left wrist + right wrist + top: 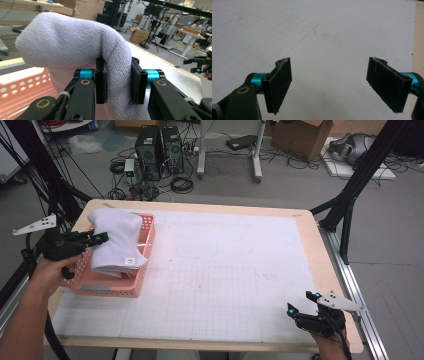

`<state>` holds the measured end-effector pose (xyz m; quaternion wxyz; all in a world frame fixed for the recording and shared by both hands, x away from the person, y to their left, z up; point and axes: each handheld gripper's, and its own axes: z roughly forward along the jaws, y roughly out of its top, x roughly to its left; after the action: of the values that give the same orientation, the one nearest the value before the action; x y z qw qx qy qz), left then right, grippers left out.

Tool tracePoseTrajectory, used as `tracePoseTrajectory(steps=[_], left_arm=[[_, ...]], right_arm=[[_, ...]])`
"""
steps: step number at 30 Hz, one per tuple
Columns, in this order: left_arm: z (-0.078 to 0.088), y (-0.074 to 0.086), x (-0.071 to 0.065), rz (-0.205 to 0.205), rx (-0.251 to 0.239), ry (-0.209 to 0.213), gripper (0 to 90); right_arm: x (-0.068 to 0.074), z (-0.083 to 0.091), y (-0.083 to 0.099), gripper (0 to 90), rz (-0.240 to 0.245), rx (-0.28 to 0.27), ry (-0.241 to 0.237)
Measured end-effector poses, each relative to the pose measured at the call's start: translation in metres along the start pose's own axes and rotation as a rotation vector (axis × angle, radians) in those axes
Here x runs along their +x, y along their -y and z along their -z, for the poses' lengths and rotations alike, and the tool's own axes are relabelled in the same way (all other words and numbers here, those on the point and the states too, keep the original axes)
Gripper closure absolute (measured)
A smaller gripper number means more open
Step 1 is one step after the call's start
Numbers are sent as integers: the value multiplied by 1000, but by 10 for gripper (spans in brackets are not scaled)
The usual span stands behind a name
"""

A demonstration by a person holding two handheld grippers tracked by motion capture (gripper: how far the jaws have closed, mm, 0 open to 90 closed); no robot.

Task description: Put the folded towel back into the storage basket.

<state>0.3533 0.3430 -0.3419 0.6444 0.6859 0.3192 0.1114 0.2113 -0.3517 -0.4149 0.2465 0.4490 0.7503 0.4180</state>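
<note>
The left tool [100, 239] gripped a fold of the white terry towel [117, 242] between its two black pads [101, 81], the cloth bulging up and over the jaws in the left gripper view. The towel lay draped over the pink perforated basket [142, 270] at the left edge of the desk [225, 270], directly ahead of that tool. The right tool [302, 307] rested at the desk's near right corner, well apart from the towel, its jaws spread wide with nothing between them.
</note>
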Motion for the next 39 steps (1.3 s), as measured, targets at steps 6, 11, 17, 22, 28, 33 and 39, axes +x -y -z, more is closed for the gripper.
tracePoseTrajectory(steps=[6, 11, 17, 22, 28, 33, 39], left_arm=[[-10, 6, 8, 28, 31, 16, 700], [-12, 8, 12, 38, 24, 18, 697], [-3, 8, 20, 54, 15, 4, 696], [10, 9, 25, 69, 7, -14, 696], [13, 11, 29, 79, -2, -18, 696], [-1, 13, 28, 69, 21, 5, 695], [-14, 18, 30, 126, 85, -31, 645]], right_arm=[[0, 1, 1, 194, 0, 5, 5], [0, 2, 2, 194, -3, 6, 11], [0, 2, 2, 194, -7, 10, 15], [1, 1, 2, 194, -2, 12, 17], [2, -1, 1, 194, -1, 17, 14], [3, -4, 0, 194, 0, 23, 11], [5, -4, 0, 194, 7, 22, 10]])
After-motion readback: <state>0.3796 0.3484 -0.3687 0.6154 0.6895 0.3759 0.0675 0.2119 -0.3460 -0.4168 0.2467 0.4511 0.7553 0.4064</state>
